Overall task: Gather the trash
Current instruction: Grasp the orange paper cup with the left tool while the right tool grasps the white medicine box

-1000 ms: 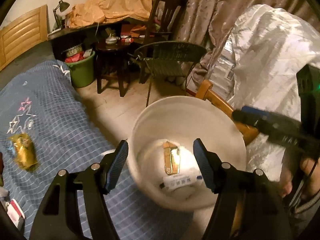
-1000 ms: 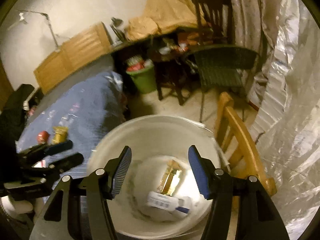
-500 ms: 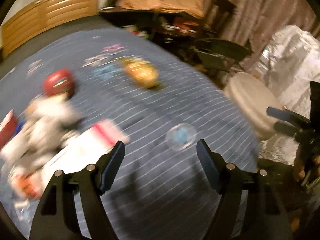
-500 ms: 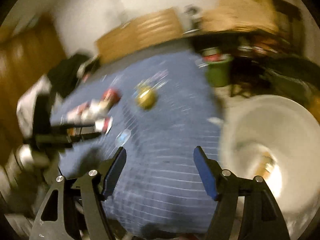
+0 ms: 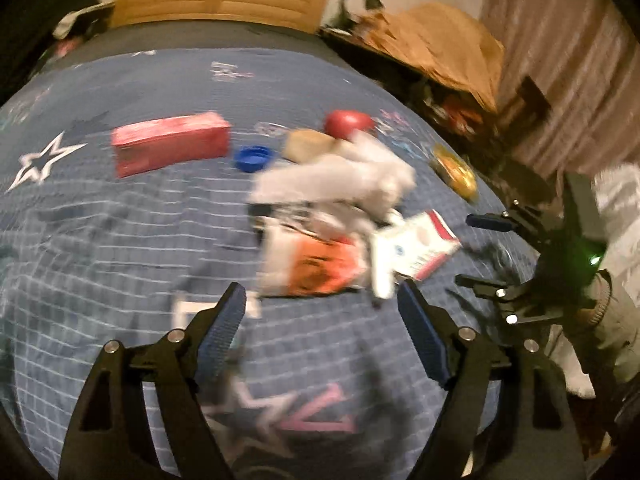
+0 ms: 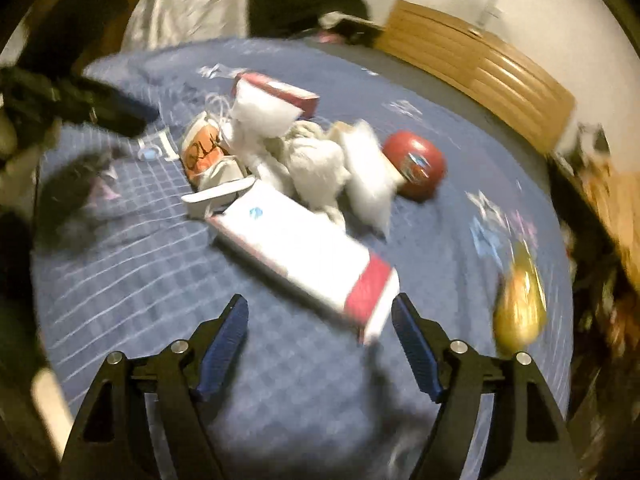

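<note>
Risk: right gripper [image 6: 318, 340] and left gripper [image 5: 322, 330], fingers apart and opening, nothing between them, may snag the bed cover or scatter loose tissue.
Item: trash heap [image 5: 340, 216] on the bed [image 5: 120, 240], just ahead of both fingers; white-and-red carton [image 6: 304, 256] nearest, red tub [image 6: 414, 170] beyond.

Plenty of bare blue bedspread [image 6: 132, 280] right under and in front of the right gripper [image 6: 320, 340], so that lane's open. Just past its fingertips the white-and-red box [image 6: 296, 256] lies across the way, with the crumpled white wrappers [image 6: 316, 160] and red tub [image 6: 416, 168] piled beyond. Gold wrapper [image 6: 520, 308] sits off to its right.
</note>
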`<state>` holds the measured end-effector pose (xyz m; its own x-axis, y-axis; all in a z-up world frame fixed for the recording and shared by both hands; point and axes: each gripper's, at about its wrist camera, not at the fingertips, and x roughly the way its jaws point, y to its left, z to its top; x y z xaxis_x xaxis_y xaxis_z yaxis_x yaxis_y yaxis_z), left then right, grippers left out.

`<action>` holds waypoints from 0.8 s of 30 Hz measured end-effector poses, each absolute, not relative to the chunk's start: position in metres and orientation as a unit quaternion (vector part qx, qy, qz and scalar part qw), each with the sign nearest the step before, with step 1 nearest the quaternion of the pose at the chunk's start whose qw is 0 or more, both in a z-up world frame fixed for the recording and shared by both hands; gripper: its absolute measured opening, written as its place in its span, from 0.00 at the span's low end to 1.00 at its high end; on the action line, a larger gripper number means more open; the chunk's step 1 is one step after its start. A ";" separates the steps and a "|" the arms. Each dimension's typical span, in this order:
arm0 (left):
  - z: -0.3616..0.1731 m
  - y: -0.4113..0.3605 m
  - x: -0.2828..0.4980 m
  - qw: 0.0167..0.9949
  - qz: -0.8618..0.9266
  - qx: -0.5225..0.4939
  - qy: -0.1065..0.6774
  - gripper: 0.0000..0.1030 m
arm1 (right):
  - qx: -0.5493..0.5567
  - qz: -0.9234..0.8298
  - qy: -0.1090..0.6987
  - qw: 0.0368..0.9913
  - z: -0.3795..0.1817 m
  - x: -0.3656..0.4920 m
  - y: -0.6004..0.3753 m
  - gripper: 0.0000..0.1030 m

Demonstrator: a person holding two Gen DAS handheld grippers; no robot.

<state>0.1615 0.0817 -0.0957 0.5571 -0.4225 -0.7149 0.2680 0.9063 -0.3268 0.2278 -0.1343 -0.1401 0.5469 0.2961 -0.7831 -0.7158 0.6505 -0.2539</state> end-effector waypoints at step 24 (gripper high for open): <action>-0.113 0.008 0.138 0.794 -0.382 -0.033 0.472 0.79 | -0.148 0.289 0.506 0.799 -0.117 0.201 -0.175 0.54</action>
